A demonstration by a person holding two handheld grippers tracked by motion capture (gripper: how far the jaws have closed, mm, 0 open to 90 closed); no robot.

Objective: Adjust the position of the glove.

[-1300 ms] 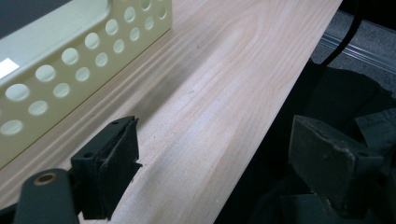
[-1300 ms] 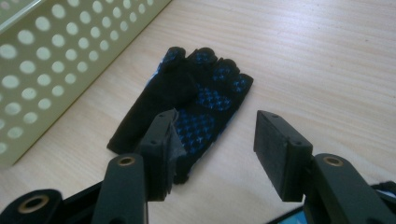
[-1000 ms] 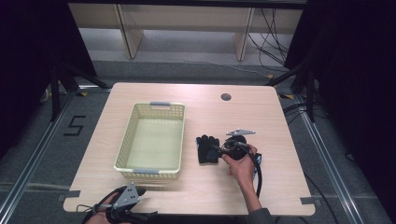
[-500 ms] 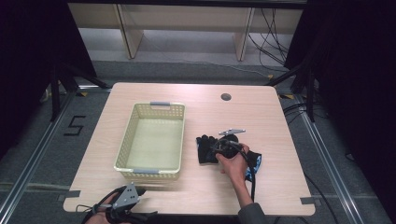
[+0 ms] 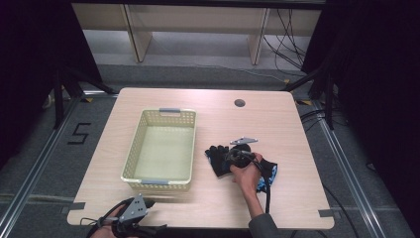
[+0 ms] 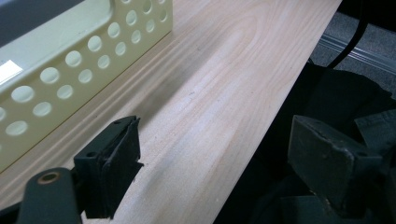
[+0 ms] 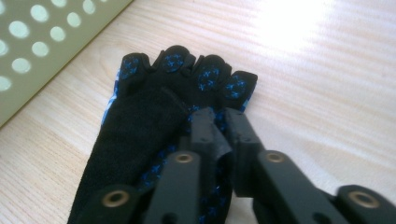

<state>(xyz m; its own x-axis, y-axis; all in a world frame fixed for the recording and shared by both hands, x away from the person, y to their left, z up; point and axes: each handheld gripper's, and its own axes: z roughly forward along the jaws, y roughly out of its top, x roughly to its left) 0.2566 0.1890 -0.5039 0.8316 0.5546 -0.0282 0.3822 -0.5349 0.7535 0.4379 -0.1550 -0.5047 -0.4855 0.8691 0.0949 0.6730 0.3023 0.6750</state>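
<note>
- Black toe sock [image 7: 159,107]: flat on the table [image 5: 297,124], at 3 o'clock of the basket.
- Your right gripper [image 7: 217,119]: jaws just closed, apparently pinching sock fabric.
- Basket [image 5: 130,153]: empty.

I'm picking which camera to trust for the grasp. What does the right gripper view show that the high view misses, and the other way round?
The right gripper view alone resolves the blue cross marks on the black toe sock and the right gripper, whose jaws have just been closing, pinching its fabric. The high view alone takes in the whole table, the basket's empty inside, the left gripper at the near edge, and the hand over the sock. Both show the sock lying on the wood just beside the basket, outside it.
</note>
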